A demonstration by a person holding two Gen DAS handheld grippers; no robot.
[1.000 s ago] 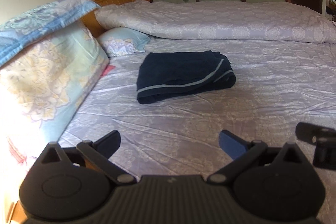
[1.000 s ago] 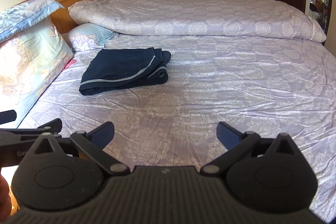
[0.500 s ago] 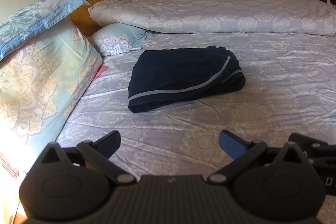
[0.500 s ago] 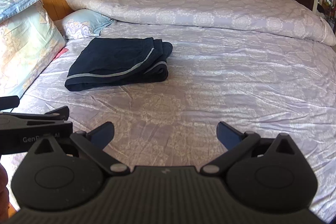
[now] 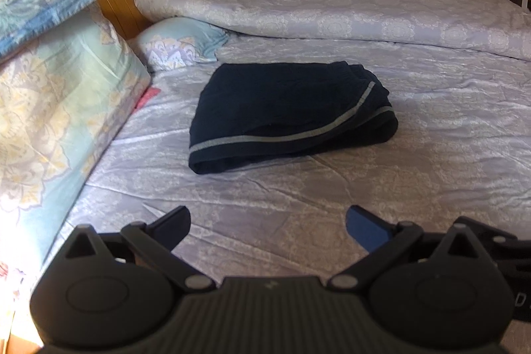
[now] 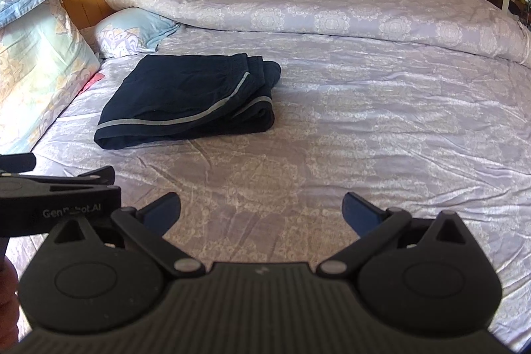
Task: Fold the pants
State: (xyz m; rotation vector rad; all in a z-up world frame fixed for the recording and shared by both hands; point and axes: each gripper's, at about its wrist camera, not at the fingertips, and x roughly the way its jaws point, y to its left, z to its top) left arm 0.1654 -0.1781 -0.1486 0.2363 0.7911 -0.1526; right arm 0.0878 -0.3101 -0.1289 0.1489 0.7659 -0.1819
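Navy pants [image 5: 288, 115] folded flat on lilac bedsheet [image 5: 431, 171], long axis left-right, well ahead of both spread-open, empty grippers, straight beyond left gripper [image 5: 267, 221], up-left of right gripper [image 6: 262, 208], so nearer the left.

Navy pants [image 5: 285, 111] w/ grey side stripe, folded into flat bundle, lying on bed nr pillows
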